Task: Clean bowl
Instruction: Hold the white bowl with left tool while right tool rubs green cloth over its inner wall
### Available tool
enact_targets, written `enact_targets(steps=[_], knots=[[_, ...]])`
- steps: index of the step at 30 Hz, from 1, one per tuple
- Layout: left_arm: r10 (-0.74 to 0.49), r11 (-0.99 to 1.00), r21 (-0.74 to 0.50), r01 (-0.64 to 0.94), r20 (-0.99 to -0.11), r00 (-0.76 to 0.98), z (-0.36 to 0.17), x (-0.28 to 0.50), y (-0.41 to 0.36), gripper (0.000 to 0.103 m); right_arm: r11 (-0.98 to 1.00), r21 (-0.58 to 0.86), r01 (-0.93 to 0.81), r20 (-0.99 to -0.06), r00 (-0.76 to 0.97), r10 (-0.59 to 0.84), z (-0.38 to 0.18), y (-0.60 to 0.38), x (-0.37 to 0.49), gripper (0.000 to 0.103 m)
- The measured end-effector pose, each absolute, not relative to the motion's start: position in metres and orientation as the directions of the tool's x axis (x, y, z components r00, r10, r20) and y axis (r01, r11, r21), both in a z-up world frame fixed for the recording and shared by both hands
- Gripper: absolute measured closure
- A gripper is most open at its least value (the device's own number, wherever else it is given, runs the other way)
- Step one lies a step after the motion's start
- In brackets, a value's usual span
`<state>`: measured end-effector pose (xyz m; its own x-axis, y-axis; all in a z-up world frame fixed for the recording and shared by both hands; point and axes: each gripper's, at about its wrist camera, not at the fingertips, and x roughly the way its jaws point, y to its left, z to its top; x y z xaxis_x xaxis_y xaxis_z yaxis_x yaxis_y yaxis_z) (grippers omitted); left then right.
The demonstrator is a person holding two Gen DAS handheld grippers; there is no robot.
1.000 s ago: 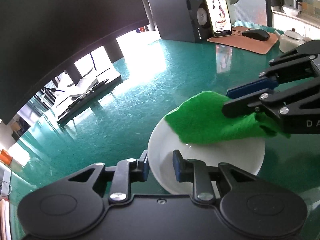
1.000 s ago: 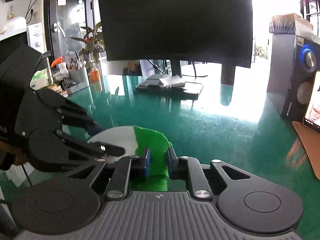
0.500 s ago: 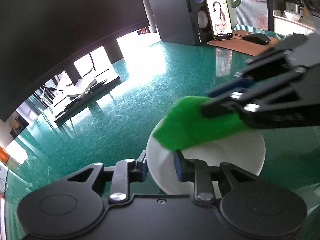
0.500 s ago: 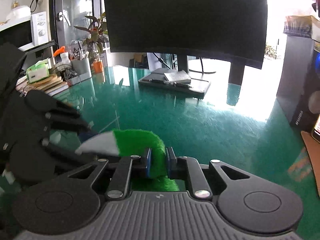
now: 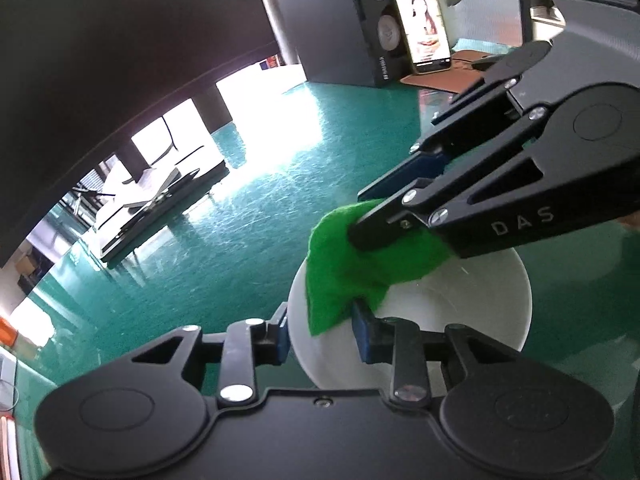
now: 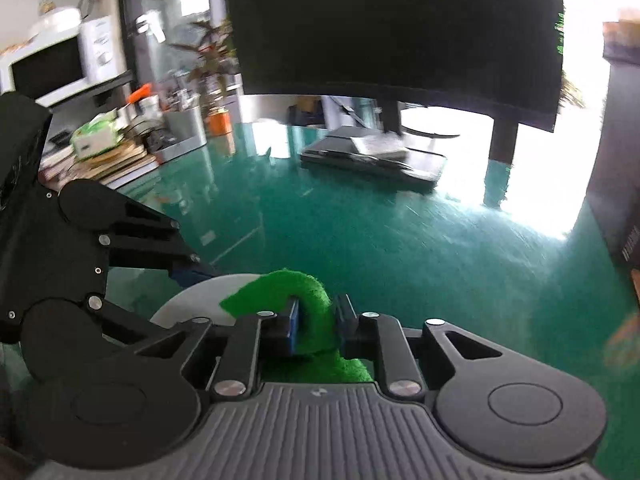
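A white bowl (image 5: 460,304) rests on the green glass table (image 5: 240,264). My left gripper (image 5: 322,336) is shut on its near rim, one pad outside the wall and one inside. My right gripper (image 5: 362,216) comes in from the right, shut on a green cloth (image 5: 348,268) that it presses onto the bowl's left inner side and rim. The cloth's lower corner hangs beside my left gripper's inner pad. In the right wrist view the cloth (image 6: 308,284) bulges between the right gripper's (image 6: 316,320) pads, with the bowl (image 6: 192,304) just ahead and the left gripper's fingers (image 6: 176,264) at its left.
A large dark monitor (image 6: 392,24) stands behind, its base (image 6: 372,160) on the table. A speaker (image 5: 332,28), an upright phone (image 5: 426,28) and a brown mat (image 5: 444,76) lie at the back right. Books, a tissue box (image 6: 96,136) and pots crowd the far left edge.
The right gripper has swept the cloth leftward across the bowl, from its far right side to the near-left rim. The left gripper and the bowl have stayed put.
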<state>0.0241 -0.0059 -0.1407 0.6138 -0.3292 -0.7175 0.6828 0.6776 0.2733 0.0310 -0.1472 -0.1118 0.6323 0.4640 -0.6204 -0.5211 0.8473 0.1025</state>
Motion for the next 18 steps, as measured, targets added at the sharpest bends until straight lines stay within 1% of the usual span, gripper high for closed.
enact_targets(steps=[2,5,9,14,16,18], knots=[[-0.329,0.667,0.281,0.69,-0.72,0.611,-0.14,0.025,-0.007,0.071,0.846,0.112,-0.522,-0.63,0.621,0.466,-0.112,-0.154,0.028,0.089],[-0.349,0.63,0.296,0.718,-0.718,0.602,-0.141,0.027,-0.011,0.07,0.845,0.139,-0.517,-0.641,0.603,0.475,-0.11,-0.17,0.011,0.087],[-0.364,0.582,0.321,0.747,-0.719,0.592,-0.142,0.027,-0.018,0.069,0.845,0.161,-0.51,-0.649,0.59,0.48,-0.1,-0.181,-0.005,0.087],[-0.384,0.531,0.329,0.781,-0.728,0.568,-0.143,0.03,-0.021,0.068,0.832,0.181,-0.525,-0.651,0.57,0.501,-0.107,-0.18,0.025,0.089],[-0.384,0.528,0.33,0.783,-0.729,0.566,-0.144,0.03,-0.022,0.068,0.819,0.195,-0.54,-0.649,0.555,0.52,-0.11,-0.176,0.041,0.088],[-0.381,0.535,0.327,0.779,-0.729,0.568,-0.144,0.032,-0.021,0.068,0.782,0.221,-0.583,-0.635,0.523,0.569,-0.112,-0.17,0.056,0.085]])
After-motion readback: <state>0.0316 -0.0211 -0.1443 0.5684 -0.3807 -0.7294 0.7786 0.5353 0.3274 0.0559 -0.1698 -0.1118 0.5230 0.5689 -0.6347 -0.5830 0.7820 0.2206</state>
